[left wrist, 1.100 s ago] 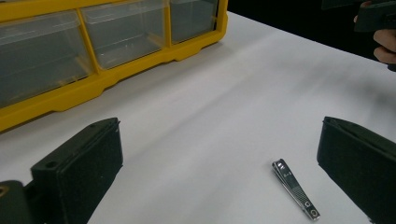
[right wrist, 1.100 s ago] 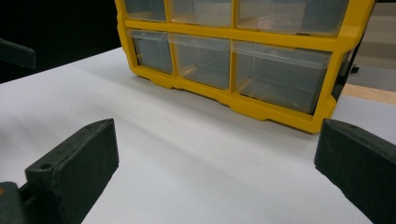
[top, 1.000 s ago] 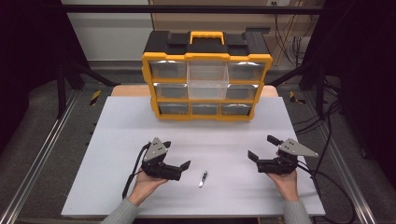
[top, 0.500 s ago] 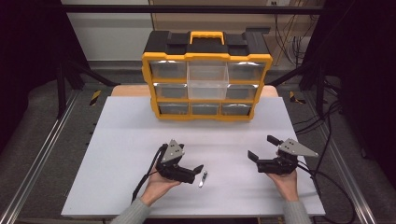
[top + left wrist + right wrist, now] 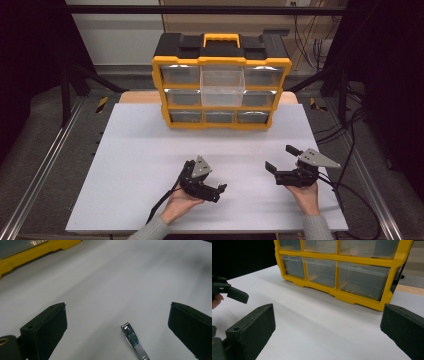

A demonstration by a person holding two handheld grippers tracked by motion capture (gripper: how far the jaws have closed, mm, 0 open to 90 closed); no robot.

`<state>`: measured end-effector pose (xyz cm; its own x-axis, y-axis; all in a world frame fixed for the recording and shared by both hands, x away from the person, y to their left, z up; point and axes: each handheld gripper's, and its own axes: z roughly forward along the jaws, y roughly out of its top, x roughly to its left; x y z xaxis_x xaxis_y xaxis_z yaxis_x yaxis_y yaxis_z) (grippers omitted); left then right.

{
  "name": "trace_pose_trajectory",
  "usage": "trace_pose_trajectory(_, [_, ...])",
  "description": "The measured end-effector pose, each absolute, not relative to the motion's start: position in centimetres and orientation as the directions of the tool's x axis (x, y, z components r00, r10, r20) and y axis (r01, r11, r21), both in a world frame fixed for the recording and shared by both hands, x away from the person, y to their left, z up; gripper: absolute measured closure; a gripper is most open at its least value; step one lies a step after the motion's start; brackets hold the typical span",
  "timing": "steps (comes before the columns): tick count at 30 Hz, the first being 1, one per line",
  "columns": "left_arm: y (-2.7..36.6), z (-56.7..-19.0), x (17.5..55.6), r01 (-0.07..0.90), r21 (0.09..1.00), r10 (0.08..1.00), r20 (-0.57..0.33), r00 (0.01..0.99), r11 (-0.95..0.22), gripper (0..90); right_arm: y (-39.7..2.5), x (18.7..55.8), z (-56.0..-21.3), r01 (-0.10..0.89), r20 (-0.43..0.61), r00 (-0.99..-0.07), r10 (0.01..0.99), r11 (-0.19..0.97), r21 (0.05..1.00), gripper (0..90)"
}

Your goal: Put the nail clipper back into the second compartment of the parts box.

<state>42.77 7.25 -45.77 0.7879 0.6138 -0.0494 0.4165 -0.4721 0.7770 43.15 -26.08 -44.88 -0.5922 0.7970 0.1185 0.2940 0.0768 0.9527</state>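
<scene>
Left claw [image 5: 117,327] wide apart, low over the nail clipper [image 5: 134,343] flat on the white worktop [image 5: 120,282]. Best to drop straight down, then squeeze gently across its thin sides.

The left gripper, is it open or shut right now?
Open. In the left gripper view the left gripper has its two black jaws standing wide apart, with the nail clipper lying flat on the white table between them, untouched.
</scene>
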Motion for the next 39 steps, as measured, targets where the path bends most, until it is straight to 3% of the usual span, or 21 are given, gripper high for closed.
trace_pose_trajectory(4, [6.8, -46.5, 42.8, 0.433, 0.754, 0.619, -0.044, 0.784, -0.494, 6.6, -26.0, 43.2, -44.9, 0.297, 0.123, -0.593, 0.796, 0.074, 0.952, 0.3])
trace_pose_trajectory(23, [6.2, -47.8, 43.0, 0.548, 0.680, 0.637, -0.152, 0.756, -0.488, 46.2, -26.0, 43.2, -44.9, 0.304, 0.123, -0.591, 0.798, 0.079, 0.949, 0.3])
trace_pose_trajectory(39, [5.5, -47.9, 42.7, 0.577, 0.648, 0.659, -0.151, 0.737, -0.497, 63.4, -26.1, 43.2, -44.9, 0.301, 0.121, -0.590, 0.798, 0.078, 0.950, 0.3])
